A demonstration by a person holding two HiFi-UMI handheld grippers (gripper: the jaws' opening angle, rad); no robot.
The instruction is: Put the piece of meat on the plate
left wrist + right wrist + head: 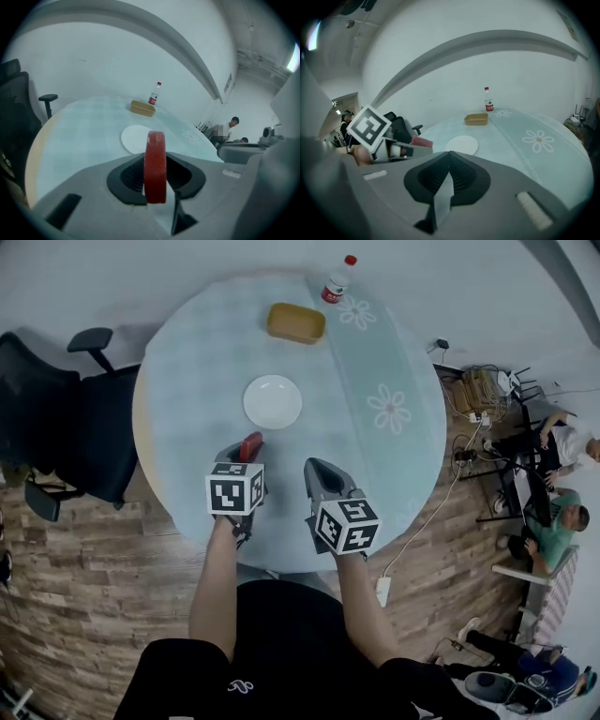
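In the head view, your left claw (246,454) hovers over the near part of the round desk (183,427), with the red piece of meat (252,441) sticking out of its tip. The white plate (273,401) lies just beyond the meat, apart from it, near the middle of the desk. Your right claw (313,466) sits beside the left one, to its right. At the far edge stand a tan box (296,322) and a bottle (338,282) with a red cap. A black chair (70,423) stands at the desk's left side.

In the left gripper view, your claw is clamped on the meat: the slab stands upright on edge between the two pads, which press on its flat sides. The plate shows straight behind it, with nothing on it. The box and bottle are farther back.

In the right gripper view, your claw is clenched, its tips meeting, and nothing is caught between them. The plate lies ahead of it, and the left claw with the meat shows at the left.
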